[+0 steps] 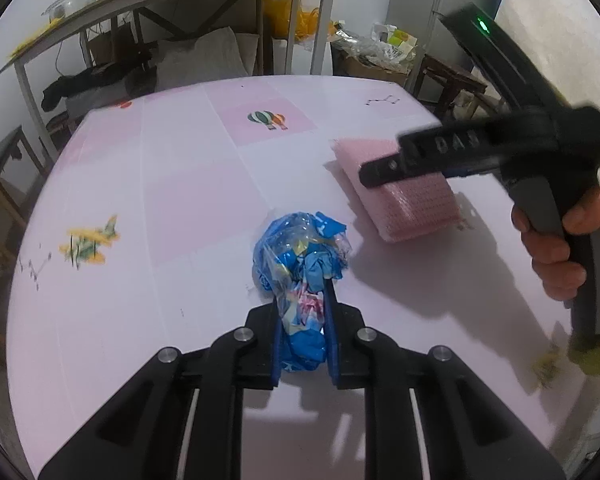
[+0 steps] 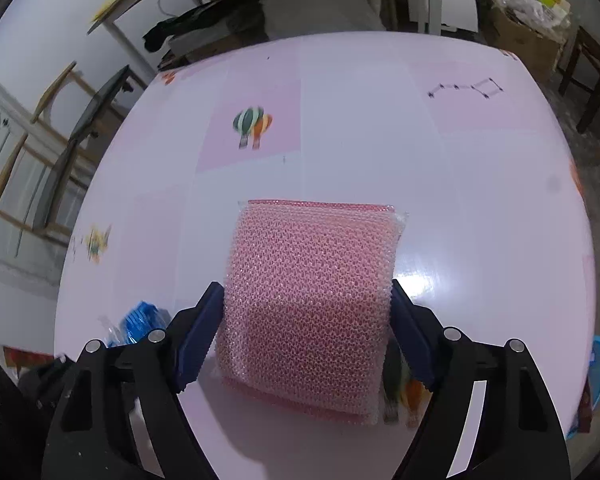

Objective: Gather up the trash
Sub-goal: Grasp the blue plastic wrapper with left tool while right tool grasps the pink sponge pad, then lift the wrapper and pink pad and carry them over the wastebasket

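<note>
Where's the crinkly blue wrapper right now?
In the left wrist view the blue wrapper sits low in the middle, pinched in the left gripper on the pink table, just left of the pink bubble wrap.

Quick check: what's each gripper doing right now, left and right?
Left gripper: shut on the blue crumpled wrapper.
Right gripper: fingers either side of the pink bubble wrap; contact cannot be told.

Left gripper (image 1: 302, 308) pinched nearly shut; right gripper (image 2: 306, 316) spread wide, both angled downward
</note>
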Available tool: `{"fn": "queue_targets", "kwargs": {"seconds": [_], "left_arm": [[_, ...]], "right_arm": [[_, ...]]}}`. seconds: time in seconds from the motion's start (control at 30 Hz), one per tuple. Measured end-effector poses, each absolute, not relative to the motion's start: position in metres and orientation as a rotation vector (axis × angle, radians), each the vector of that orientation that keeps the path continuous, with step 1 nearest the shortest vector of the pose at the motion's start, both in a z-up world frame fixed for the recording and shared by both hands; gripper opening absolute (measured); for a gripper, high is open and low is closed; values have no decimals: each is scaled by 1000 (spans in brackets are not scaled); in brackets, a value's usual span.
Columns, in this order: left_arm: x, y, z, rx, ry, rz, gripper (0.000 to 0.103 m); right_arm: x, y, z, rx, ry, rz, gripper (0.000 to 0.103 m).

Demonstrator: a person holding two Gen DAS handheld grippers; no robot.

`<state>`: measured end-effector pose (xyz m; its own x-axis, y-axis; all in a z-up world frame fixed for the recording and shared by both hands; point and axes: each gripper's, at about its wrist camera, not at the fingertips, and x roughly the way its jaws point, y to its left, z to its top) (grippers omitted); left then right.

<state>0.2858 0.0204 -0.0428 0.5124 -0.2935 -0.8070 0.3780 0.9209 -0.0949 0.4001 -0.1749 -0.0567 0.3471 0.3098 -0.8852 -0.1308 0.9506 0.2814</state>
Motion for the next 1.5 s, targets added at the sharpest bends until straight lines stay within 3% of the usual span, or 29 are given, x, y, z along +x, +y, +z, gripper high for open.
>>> {"fn": "queue_targets", "kwargs": {"seconds": [0.5, 0.73, 0.8, 1.3, 1.5], "left_arm": [[136, 31, -33, -22, 979, -461, 18], [122, 23, -36, -9, 956, -431, 47], [125, 21, -34, 3, 938, -423, 51], [153, -6, -51, 108, 955, -375, 52], [154, -6, -54, 115, 957, -369, 42]], "right_arm": [[194, -217, -49, -32, 1099, 385, 79], [186, -227, -50, 36, 1030, 351, 88], [182, -229, -50, 52, 1018, 354, 90], [173, -225, -65, 15, 1014, 316, 91], [173, -222, -69, -4, 1014, 321, 91]]}}
